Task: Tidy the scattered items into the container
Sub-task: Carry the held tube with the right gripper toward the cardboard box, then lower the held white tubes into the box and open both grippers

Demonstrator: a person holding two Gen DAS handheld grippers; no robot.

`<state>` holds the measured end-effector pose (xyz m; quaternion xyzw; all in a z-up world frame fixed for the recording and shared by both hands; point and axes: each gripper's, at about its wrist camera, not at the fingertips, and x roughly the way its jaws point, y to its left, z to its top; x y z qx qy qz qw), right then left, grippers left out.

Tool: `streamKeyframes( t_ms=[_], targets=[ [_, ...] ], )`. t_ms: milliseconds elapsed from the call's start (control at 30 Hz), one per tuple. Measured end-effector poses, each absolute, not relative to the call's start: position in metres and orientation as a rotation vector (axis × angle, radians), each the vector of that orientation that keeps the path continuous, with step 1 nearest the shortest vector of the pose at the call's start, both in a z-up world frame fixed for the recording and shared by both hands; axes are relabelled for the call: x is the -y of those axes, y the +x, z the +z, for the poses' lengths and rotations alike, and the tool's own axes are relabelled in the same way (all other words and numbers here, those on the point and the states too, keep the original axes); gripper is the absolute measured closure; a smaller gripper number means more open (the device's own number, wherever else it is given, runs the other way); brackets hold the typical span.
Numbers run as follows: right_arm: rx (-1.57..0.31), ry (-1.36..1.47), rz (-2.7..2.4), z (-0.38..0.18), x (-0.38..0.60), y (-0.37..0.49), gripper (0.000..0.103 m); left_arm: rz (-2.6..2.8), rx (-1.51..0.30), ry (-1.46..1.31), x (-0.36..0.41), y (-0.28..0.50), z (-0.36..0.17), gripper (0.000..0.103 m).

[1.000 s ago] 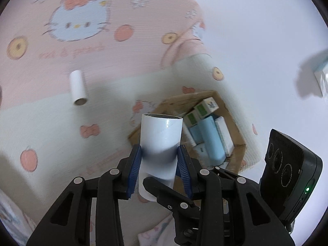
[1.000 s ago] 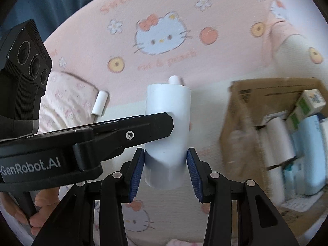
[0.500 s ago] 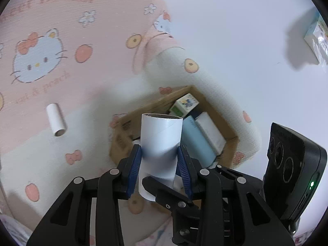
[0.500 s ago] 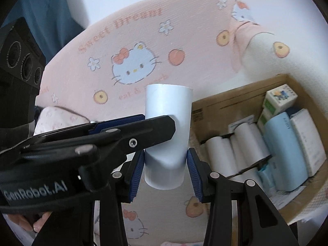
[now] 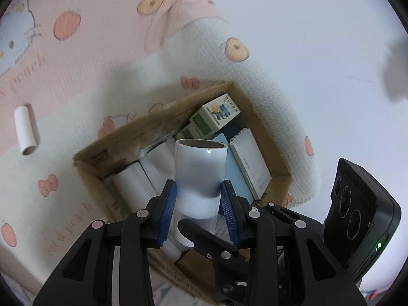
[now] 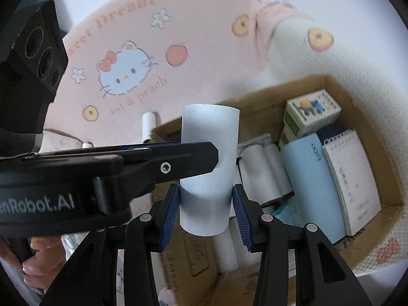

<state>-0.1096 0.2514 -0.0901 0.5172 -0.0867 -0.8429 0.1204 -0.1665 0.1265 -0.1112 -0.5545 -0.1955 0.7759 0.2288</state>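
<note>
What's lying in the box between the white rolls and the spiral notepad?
A light blue pack lies lengthwise between the white rolls and the spiral notepad inside the cardboard box, shown best in the right wrist view.

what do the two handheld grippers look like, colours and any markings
Both grippers are black plastic with angular, cut-out linkage arms joined by silver rivets. The left gripper and right gripper each end in ribbed blue pads. A black camera block with three round lenses and a small green light sits on the right one. White lettering reading "enRobot.AI" marks the left one's side.
</note>
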Motion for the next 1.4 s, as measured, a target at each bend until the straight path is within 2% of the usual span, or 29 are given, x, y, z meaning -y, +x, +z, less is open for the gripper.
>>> streamKeyframes(
  t_ms=[800, 1033, 1200, 1267, 1400],
  targets=[
    [0.194, 1.781, -2.162, -0.159, -0.273, -0.181, 0.063, 2.063, 0.491, -1.818, -0.142, -0.217, -0.178, 0.063],
    [0.149, 1.85, -2.1, -0.181, -0.275, -0.181, 0.063, 2.086, 0.312, -1.853, -0.156, -0.212, -0.181, 0.064],
    [0.182, 1.845, -2.099, -0.188, -0.282, -0.178, 0.063, 2.097, 0.272, -1.844, -0.159, -0.211, -0.181, 0.064],
    [0.195, 1.837, -2.113, -0.185, -0.285, -0.176, 0.063, 2.101, 0.266, -1.847, -0.159, -0.209, -0.181, 0.069],
    [0.239, 1.849, -2.118, -0.179, -0.293, -0.172, 0.064, 2.09, 0.248, -1.854, -0.16, -0.206, -0.184, 0.09]
  ],
)
